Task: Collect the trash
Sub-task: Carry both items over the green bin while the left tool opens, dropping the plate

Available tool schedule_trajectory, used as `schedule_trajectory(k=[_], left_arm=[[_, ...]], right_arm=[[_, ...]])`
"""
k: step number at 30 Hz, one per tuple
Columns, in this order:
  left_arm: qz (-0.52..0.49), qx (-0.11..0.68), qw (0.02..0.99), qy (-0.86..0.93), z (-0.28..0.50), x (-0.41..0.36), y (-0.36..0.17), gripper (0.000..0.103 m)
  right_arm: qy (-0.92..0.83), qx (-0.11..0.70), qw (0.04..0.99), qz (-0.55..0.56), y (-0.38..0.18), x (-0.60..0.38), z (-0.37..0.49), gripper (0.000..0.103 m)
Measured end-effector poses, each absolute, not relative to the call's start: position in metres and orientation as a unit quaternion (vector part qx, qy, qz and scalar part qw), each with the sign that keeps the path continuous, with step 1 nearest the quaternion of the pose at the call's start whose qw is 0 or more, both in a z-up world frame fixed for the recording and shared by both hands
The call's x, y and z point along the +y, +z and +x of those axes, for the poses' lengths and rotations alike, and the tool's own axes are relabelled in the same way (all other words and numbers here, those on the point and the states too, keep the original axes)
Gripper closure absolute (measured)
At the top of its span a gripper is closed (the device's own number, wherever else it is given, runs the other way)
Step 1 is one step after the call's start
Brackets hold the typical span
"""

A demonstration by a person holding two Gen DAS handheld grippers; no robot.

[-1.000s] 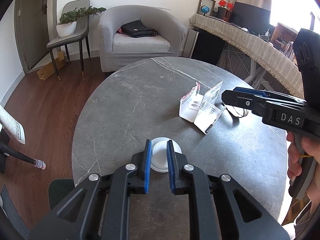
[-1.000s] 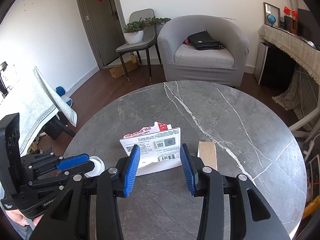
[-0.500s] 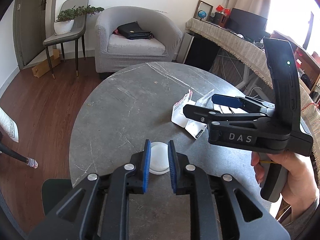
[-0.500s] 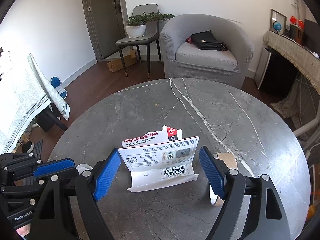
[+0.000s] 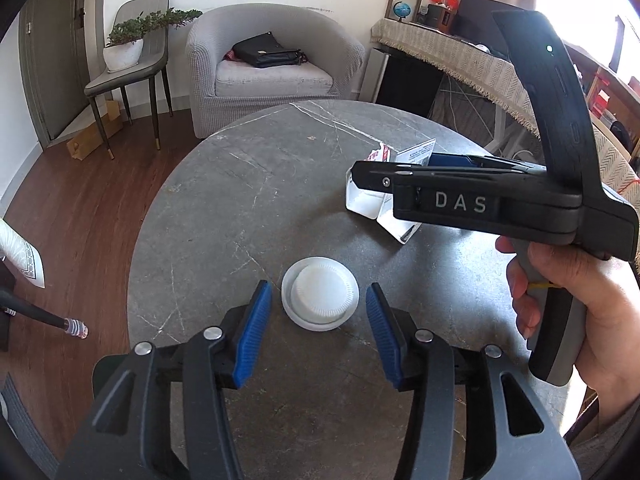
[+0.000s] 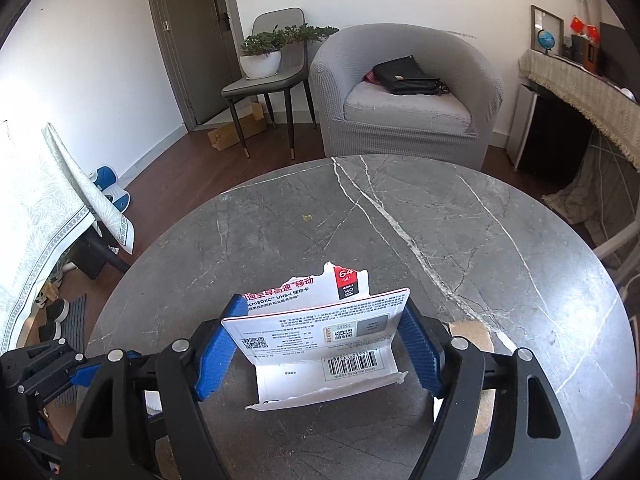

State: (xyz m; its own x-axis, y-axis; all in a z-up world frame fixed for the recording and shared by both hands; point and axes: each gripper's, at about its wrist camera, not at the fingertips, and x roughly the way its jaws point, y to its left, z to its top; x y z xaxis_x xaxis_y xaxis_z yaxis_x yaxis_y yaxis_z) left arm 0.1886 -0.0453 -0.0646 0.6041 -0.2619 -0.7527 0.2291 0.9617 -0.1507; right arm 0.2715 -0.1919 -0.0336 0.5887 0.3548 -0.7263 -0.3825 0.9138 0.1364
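Between the right gripper's (image 6: 320,354) jaws, torn card packaging (image 6: 324,344).

Matt grey stone-look table (image 5: 248,208), glossy printed card packaging (image 6: 320,340), and a white, seemingly plastic lid (image 5: 320,294) with ribbed edge.

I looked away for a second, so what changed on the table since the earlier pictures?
Both jaws have just been opening. The left hand-held gripper spread wide around the white lid, no longer tight beside it. The right hand-held gripper moved in to straddle the torn card packaging. Nothing is lifted; lid, packaging and cardboard piece stayed put.
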Motion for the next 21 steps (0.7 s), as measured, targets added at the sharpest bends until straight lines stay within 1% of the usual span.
schedule_trajectory(k=[3,5,6,15,21], left_arm=[[-0.02,0.422,0.896,-0.138,0.189,-0.044,-0.065,0.053],[-0.016,0.421,0.897,-0.135,0.189,-0.044,-0.066,0.06],[-0.017,0.42,0.897,-0.136,0.19,-0.044,-0.066,0.06],[-0.038,0.414,0.9,-0.133,0.186,-0.033,-0.061,0.061],[-0.061,0.404,0.904,-0.123,0.175,-0.01,-0.052,0.061]], right_arm=[[0.209,0.403,0.891,-0.019,-0.034,-0.192,0.271,0.028],[0.209,0.404,0.89,-0.02,-0.034,-0.192,0.27,0.028],[0.209,0.405,0.89,-0.019,-0.033,-0.192,0.27,0.028],[0.217,0.391,0.894,-0.021,-0.013,-0.188,0.257,0.028],[0.236,0.389,0.89,-0.021,-0.004,-0.171,0.247,0.028]])
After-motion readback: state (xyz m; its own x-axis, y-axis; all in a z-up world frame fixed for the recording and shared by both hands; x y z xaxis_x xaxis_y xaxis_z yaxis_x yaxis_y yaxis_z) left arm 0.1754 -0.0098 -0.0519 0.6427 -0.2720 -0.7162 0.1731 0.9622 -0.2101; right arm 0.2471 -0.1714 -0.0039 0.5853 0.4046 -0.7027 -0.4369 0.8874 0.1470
